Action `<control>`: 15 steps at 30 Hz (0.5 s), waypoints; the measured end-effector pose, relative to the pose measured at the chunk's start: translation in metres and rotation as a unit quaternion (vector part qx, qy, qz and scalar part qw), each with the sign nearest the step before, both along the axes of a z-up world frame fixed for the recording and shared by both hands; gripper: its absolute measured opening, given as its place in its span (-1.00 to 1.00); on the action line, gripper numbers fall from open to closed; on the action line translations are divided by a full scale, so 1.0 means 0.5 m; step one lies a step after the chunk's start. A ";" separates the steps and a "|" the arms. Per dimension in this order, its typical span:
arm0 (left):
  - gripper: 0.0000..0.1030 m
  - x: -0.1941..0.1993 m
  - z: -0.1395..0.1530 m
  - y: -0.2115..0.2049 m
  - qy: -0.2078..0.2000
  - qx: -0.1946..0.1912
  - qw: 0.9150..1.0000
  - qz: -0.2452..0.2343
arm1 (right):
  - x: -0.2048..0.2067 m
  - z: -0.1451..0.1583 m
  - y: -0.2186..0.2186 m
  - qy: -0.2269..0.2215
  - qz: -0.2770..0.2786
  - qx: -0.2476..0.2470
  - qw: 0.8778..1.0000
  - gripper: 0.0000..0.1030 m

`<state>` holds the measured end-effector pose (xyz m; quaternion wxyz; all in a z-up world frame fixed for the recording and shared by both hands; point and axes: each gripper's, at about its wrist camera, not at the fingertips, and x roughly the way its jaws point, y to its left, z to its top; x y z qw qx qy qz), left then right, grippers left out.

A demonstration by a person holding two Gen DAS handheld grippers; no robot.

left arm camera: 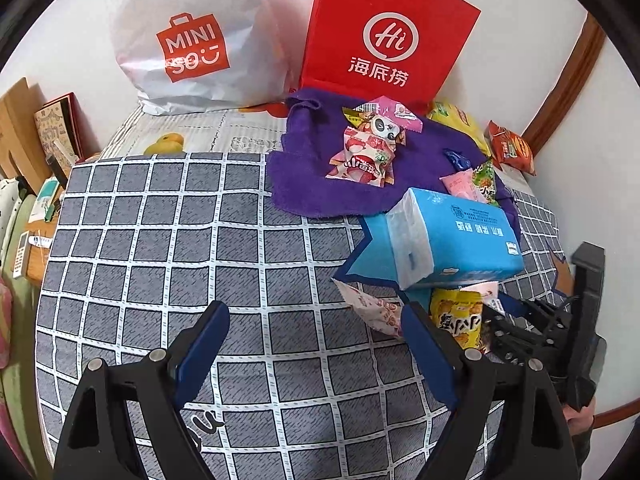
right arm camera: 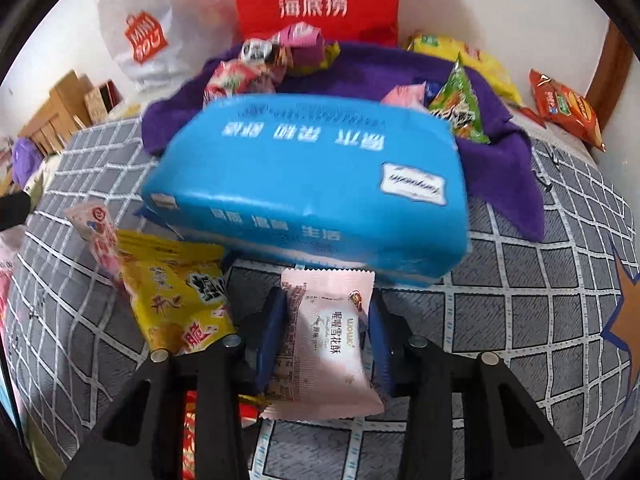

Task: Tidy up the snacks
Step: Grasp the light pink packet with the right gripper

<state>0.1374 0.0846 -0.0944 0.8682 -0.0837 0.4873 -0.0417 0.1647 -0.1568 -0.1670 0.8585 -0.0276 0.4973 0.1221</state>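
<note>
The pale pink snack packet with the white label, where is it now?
In the right wrist view the pale pink snack packet sits low in the centre, clamped in the right gripper, just before the blue tissue pack and right of the yellow snack bag.

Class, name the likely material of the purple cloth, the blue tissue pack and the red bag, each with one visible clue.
Purple cloth: probably terry or microfibre; matte, fuzzy pile.
Blue tissue pack: thin plastic film; glossy, wrinkled, dented.
Red bag: likely stiff coated paper; flat panels, sharp creases, stands upright.

pink snack packet (right arm camera: 328, 336): showing matt plastic film between claw pads | tissue pack (right arm camera: 308, 184) ahead: gleaming glossy plastic | towel (right arm camera: 500, 168) beyond: looking rough cloth
</note>
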 end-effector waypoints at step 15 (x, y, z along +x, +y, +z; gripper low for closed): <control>0.67 0.002 -0.025 -0.053 0.020 0.000 1.000 -0.019 | -0.033 0.010 -0.122 0.005 -0.056 0.039 0.998 -0.08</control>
